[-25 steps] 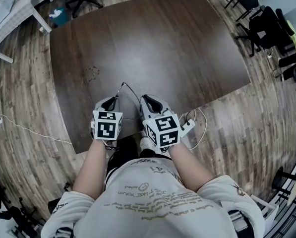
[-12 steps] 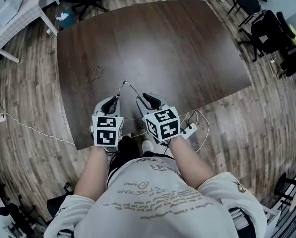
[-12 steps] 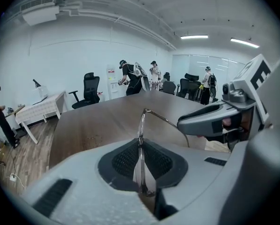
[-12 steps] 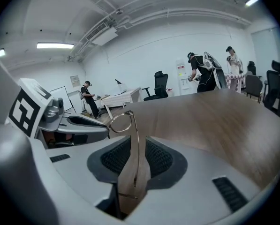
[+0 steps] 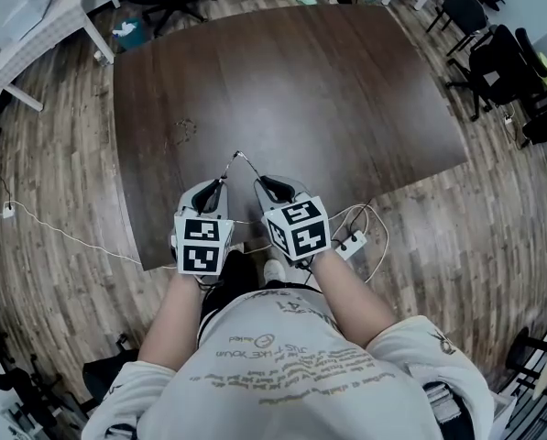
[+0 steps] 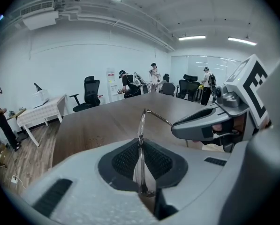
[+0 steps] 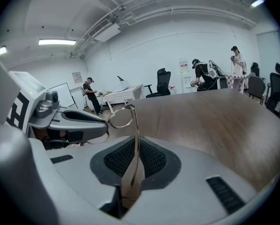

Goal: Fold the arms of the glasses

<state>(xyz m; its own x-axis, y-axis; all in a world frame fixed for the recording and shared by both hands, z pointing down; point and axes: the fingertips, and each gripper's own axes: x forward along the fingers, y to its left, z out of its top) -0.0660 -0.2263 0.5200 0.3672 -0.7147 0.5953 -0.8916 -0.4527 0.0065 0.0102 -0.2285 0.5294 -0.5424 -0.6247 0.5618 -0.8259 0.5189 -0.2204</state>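
Two hand-held grippers hold a pair of thin wire-framed glasses in the air over the near edge of a dark wooden table. The left gripper has its jaws clamped on the front of the frame, and its own view shows a lens edge-on between the ribbed black pads. One slim arm reaches from there across to the right gripper. That gripper's jaws are closing with the arm running up between the pads. A sliver of gap shows beside the wire, so the pads are not pressing yet. A round lens rim stands just above the pads in the right gripper view.

Each gripper carries a cube with black-and-white square markers, one on the left and one on the right. These are coded patterns rather than words. The person's light shirt bears several lines of lettering, too warped and small to read.

A white power strip with looping cable lies on the plank floor beside the table's near right corner. A white-topped table stands at the far left. Black office chairs and several standing people fill the bright room behind.
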